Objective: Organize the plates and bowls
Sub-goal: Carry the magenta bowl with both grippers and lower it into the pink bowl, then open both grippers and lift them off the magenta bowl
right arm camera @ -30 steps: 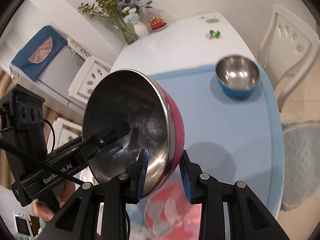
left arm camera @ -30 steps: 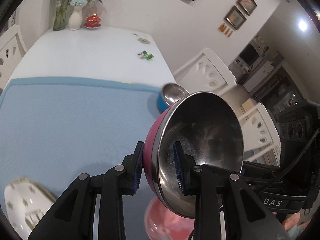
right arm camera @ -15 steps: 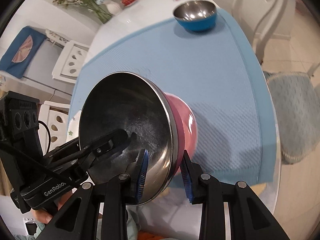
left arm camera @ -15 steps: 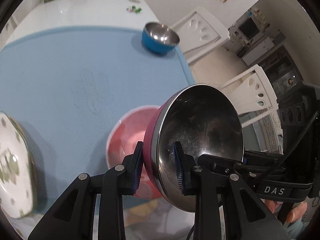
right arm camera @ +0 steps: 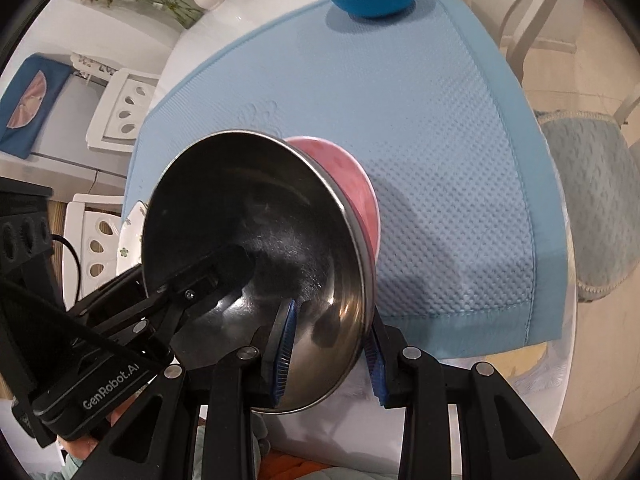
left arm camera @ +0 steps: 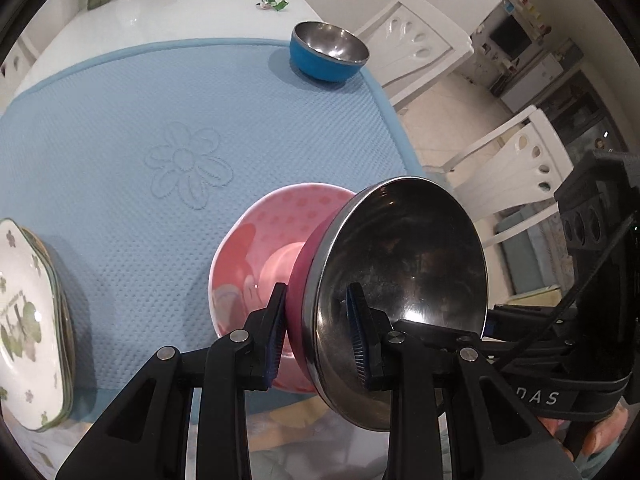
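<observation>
Both tongs have carried the steel bowl (left arm camera: 400, 280) down toward the table since a second ago, so the pink plate (left arm camera: 256, 248), then barely in sight, now lies right beneath it. The left tongs (left arm camera: 316, 336) pinch the near rim, one pad outside on the magenta wall, one inside; the right tongs (right arm camera: 330, 348) clamp the opposite rim the same way. Held tilted, the bowl hangs over the plate on the blue mat (left arm camera: 120, 120). This looks like the setting-down step: next, level it, lower gently, then release. A blue bowl (left arm camera: 328, 54) waits at the mat's far edge, a flowered plate (left arm camera: 28, 316) well apart.
</observation>
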